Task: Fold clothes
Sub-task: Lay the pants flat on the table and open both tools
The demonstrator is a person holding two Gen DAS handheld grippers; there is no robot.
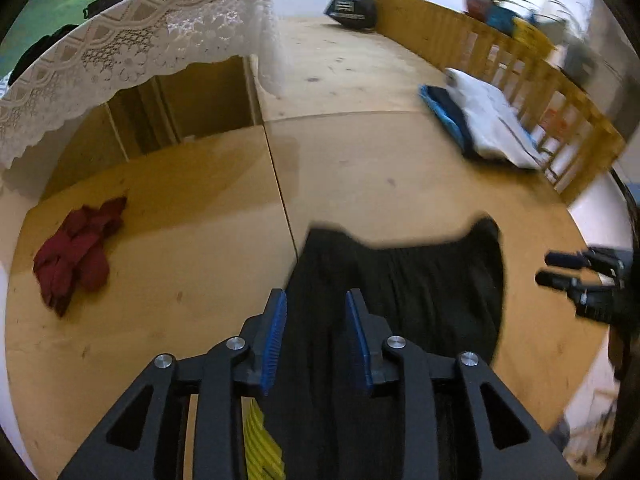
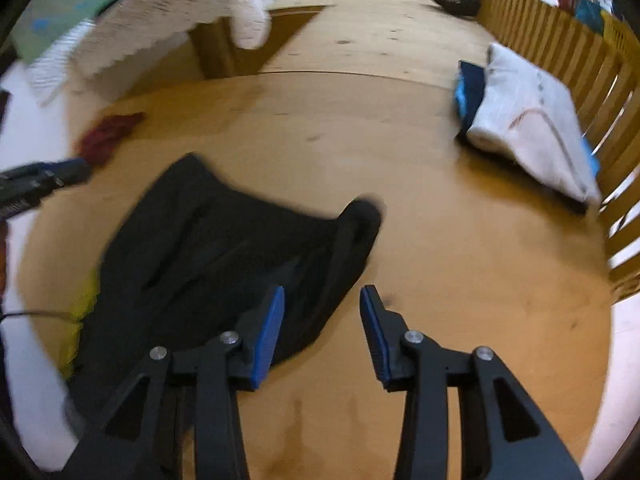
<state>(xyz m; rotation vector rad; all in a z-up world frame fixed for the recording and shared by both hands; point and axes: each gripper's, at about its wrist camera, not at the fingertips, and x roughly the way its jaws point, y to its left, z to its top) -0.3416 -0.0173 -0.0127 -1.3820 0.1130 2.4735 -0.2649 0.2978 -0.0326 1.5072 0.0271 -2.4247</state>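
Black garment [image 2: 224, 256] lay spread on wooden desk [image 2: 460, 260], w/ folded stack [image 2: 532, 128] by the railing [image 2: 560, 40] and a red garment [image 1: 76, 252] crumpled at far left. Left tongs [image 1: 316, 316] spread, hovering over the black cloth, nothing pinched. Right tongs [image 2: 322, 316] also spread, at the garment's right edge, empty. Step judged: black item laid out, fold not yet begun. Next move prob. needs both tongs down on near edge/corners, pinch, then lift and carry over.

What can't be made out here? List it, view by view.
- Black garment: near end cut off by the left tool in the left wrist view; what kind it is, unclear.
- Folded pile: lower layers covered by the white piece, right wrist view.
- Red cloth: blurred there.
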